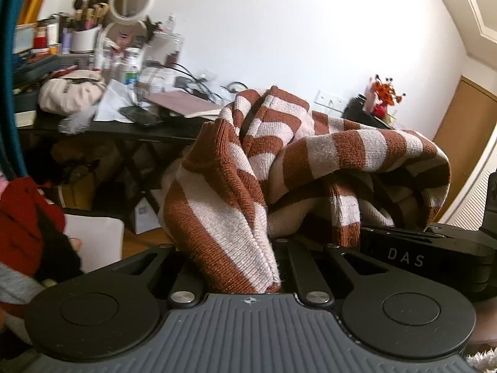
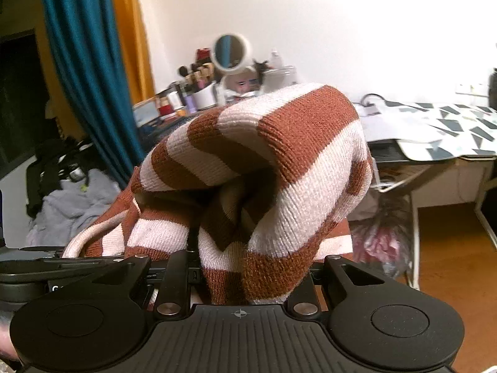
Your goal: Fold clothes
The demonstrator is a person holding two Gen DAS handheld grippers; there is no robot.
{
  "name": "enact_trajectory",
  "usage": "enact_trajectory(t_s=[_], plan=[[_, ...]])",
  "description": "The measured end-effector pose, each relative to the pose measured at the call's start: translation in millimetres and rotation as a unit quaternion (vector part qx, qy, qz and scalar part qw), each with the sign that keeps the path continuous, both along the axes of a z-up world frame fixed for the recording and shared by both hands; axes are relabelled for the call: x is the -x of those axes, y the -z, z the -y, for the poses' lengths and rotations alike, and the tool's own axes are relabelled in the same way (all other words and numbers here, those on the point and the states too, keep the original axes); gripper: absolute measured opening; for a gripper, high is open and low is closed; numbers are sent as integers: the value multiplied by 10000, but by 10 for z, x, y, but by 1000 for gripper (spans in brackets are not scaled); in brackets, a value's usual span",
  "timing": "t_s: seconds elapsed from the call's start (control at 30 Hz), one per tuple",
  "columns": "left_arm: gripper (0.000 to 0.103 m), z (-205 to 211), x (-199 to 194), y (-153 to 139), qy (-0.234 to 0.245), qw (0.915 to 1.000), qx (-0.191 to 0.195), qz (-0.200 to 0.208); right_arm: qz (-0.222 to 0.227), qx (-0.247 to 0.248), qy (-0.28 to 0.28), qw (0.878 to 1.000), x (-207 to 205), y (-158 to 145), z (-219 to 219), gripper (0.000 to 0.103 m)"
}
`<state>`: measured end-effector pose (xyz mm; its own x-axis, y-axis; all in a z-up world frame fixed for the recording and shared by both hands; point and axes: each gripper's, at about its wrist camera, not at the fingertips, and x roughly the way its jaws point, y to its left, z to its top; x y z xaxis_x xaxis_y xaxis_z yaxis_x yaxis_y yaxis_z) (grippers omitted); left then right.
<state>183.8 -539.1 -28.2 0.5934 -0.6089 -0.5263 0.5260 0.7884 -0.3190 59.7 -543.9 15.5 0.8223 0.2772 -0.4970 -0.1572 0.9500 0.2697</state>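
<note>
A brown and pale pink striped knit sweater [image 1: 310, 161] hangs bunched in the air between my two grippers. My left gripper [image 1: 242, 264] is shut on a fold of it; the cloth runs down into the jaws and hides the fingertips. The other gripper's black body [image 1: 435, 255] shows at the right, under the sweater. In the right wrist view the same sweater [image 2: 279, 161] bulges up in front of the camera, and my right gripper [image 2: 245, 276] is shut on its lower folds. The fingertips are covered by cloth.
A black desk [image 1: 124, 130] crowded with cosmetics, a round mirror [image 1: 132, 0], a phone and cables stands ahead. A red garment [image 1: 21, 217] lies at the left. A teal curtain [image 2: 80, 62], a grey clothes pile [image 2: 74, 205] and a patterned table [image 2: 435, 124] show in the right view.
</note>
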Motion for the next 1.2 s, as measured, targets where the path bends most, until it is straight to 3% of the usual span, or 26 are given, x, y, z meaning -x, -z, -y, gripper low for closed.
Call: enact_trajectory(t_s=[0.33, 0.67, 0.87, 1.2], plan=[[10, 721, -349, 108, 449, 9988, -90, -197, -180, -101, 444, 9988, -245, 223, 667, 21], [10, 1025, -1256, 109, 383, 9987, -195, -271, -282, -229, 349, 9987, -1334, 321, 803, 21], [10, 1312, -1867, 98, 632, 9975, -265, -157, -146, -262, 535, 9981, -1948, 283, 961, 21], [10, 2226, -2267, 258, 1166, 9923, -273, -327, -259, -271, 1100, 9932, -2253, 427, 1783, 21]])
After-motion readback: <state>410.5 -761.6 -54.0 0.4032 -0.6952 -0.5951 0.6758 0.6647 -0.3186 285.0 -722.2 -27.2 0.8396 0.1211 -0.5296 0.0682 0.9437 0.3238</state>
